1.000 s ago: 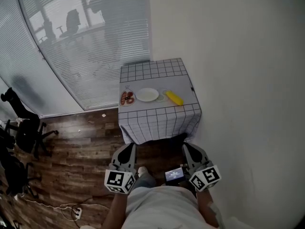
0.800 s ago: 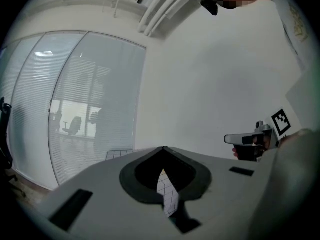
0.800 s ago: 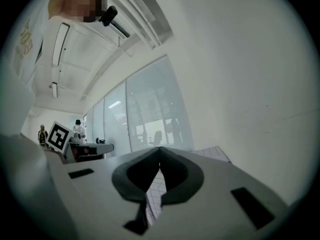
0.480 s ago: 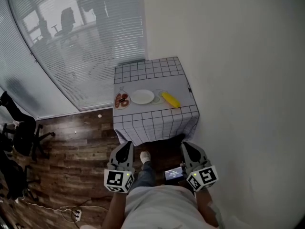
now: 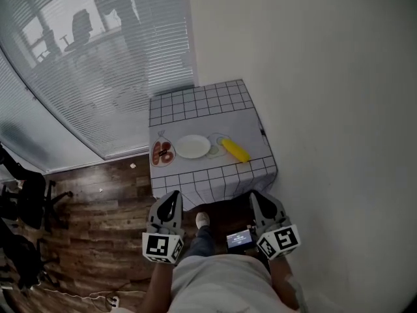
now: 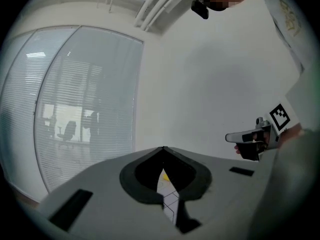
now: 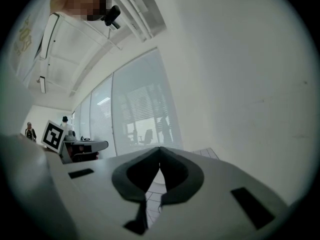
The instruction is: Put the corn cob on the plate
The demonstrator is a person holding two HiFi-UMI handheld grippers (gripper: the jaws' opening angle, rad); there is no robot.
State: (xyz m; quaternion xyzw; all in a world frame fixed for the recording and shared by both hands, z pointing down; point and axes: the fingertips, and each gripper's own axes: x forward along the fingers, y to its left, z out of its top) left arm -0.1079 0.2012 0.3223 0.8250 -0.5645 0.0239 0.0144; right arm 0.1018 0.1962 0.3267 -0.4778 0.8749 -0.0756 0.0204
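Yellow corn cob [image 5: 235,150] lies on table [image 5: 195,103] with checkered cloth, near right side of white plate [image 5: 193,147], not on it. Small dish [image 5: 162,153] with reddish food sits left of plate. Left gripper [image 5: 172,197] and right gripper [image 5: 256,197]: jaws together, empty, held level short of table's near edge, well apart from cob.

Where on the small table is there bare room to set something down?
The back half of the table, between the row of dishes and the blinds, is bare. The white plate itself is empty. The front is crowded: the small dish, white plate and corn cob lie side by side, leaving only a thin strip before the edge.
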